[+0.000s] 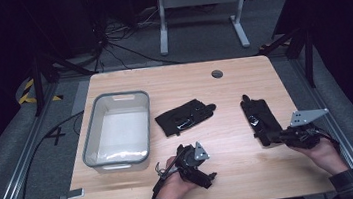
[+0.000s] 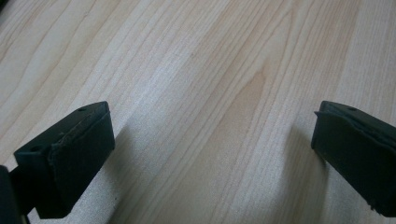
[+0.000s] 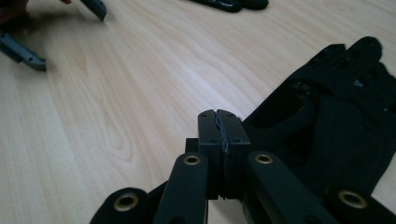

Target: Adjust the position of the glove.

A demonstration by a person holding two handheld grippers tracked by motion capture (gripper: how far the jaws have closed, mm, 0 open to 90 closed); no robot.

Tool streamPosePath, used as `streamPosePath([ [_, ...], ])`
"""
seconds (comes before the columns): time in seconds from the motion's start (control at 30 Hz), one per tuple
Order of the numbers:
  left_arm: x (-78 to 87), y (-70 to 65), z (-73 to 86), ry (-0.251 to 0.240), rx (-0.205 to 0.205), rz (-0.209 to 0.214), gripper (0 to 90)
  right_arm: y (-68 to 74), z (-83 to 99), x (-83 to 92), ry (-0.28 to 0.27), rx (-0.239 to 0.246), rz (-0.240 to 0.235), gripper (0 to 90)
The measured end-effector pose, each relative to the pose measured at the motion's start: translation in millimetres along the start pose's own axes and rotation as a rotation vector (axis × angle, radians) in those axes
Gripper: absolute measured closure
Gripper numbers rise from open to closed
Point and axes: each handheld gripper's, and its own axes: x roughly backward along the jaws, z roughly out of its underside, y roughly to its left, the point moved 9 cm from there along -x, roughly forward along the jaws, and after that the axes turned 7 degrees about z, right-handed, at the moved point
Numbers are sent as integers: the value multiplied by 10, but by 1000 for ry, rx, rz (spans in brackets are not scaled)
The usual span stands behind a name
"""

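Left gripper [image 1: 212, 177]: lower centre of the high view, nearest the camera, jaws spread wide over bare wood and holding nothing; its own view has one black pad at the left edge, one at the right.
Right gripper [image 3: 219, 122]: jaws pressed flat together at lower centre of its view, tips at the cuff edge of the black fabric glove [image 3: 336, 116]; whether any cloth is pinched, I cannot tell.
Second black glove [image 1: 185, 115]: centre of the high view, lying apart from both grippers.
Grey plastic bin [image 1: 91, 134]: left of centre, with nothing visible inside apart from glare on its floor.
Light wooden table [image 1: 172, 82]: smooth, so the gloves may slide.
Risk one: closed tips likely push the cuff along instead of gripping.
Risk two: a thin pinch of limp fabric could slip free when lifted.
Risk three: dangling glove fingers could catch the bin rim.
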Motion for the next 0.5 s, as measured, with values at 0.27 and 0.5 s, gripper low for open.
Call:
streamPosePath([
  [0.27,0,0,0,0,0,0,0,-267,-149,-139,-2,-8,28,897],
  [0.5,0,-1,0,0,1,0,0,-443,-219,-319,12,-7,47,897],
])
